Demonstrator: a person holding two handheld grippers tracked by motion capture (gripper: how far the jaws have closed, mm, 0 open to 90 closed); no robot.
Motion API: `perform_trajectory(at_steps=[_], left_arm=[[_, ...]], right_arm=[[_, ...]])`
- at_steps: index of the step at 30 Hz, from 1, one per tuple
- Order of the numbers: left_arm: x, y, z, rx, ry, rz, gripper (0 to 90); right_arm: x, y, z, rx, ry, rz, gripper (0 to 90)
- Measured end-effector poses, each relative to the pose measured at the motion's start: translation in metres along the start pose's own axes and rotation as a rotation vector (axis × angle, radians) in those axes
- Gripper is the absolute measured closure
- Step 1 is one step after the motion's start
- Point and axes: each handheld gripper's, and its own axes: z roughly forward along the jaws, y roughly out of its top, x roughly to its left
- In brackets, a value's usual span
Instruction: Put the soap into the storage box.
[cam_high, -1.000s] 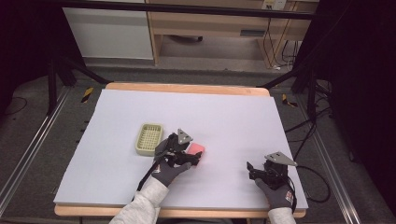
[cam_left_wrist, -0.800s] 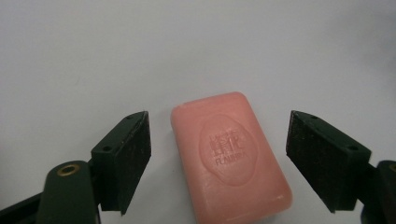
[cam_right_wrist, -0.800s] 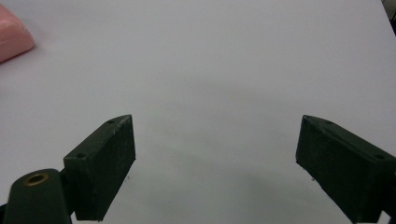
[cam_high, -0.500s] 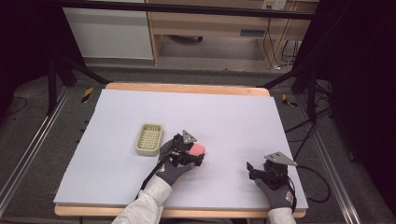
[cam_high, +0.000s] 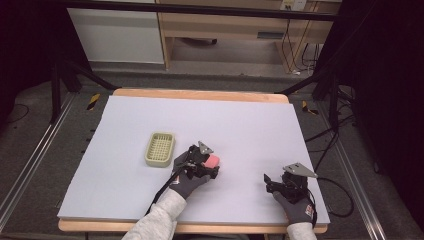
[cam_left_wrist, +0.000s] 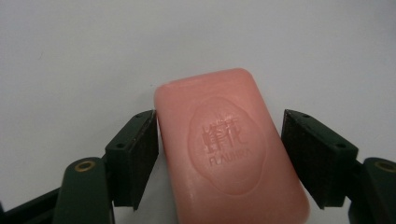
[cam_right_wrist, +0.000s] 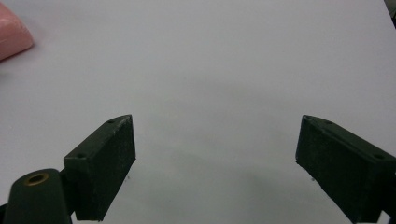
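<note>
- The pink bar of soap (cam_left_wrist: 231, 147) lay flat on the white table sheet (cam_high: 250, 125), right of the pale green soap dish (cam_high: 160, 149) and near the front of the table.
- The left gripper (cam_left_wrist: 219, 161) was down over it, with the bar squarely between its 2 jaws.
- Its jaws had just been closing and stood about half open. In the left gripper view the left pad (cam_left_wrist: 147, 154) looked to be touching the bar's long side, while a thin gap showed at the right pad (cam_left_wrist: 303, 158), so no firm hold yet.
- The bar's long axis ran away from the camera along the line of the jaws, tilted a little, so the pads faced its 2 long sides. A grip across the short width looked likely to seat well.
- The left hand (cam_high: 190, 181) was on the bar; the right gripper (cam_high: 272, 182) rested well apart, on the right side of the table.
- The right gripper's 2 jaws stood wide open with nothing between them.
- The high view showed the dish just left of the gripper; the left gripper view showed the pad gaps and the stamped oval on the soap. The right gripper view caught a pink corner at its upper left.
</note>
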Motion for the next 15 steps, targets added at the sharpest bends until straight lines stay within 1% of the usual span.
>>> perform_trajectory(at_steps=[1, 3, 4, 8, 15], left_arm=[[0.0003, -0.0003, 0.0003, 0.001, -0.006, -0.009, 28.9], [0.0009, -0.0003, 0.0007, 0.003, -0.008, -0.007, 29.4], [0.0008, -0.0003, 0.0015, 0.003, -0.009, -0.014, 30.2], [0.0018, -0.0005, 0.0023, 0.018, -0.022, -0.013, 33.5], [0.0016, -0.0007, 0.0035, 0.029, -0.024, -0.003, 36.5]], right_arm=[[0.0, 0.0, 0.0, 0.0, 0.0, 0.0, 12.2], [0.0, 0.0001, 0.0, 0.0, 0.0, 0.0, 12.3], [0.0003, 0.0002, -0.0003, 0.002, 0.002, 0.003, 12.3], [0.0001, 0.0001, 0.0001, 0.001, 0.001, 0.001, 12.3], [0.0003, 0.0, 0.0004, 0.003, -0.003, -0.002, 12.3]])
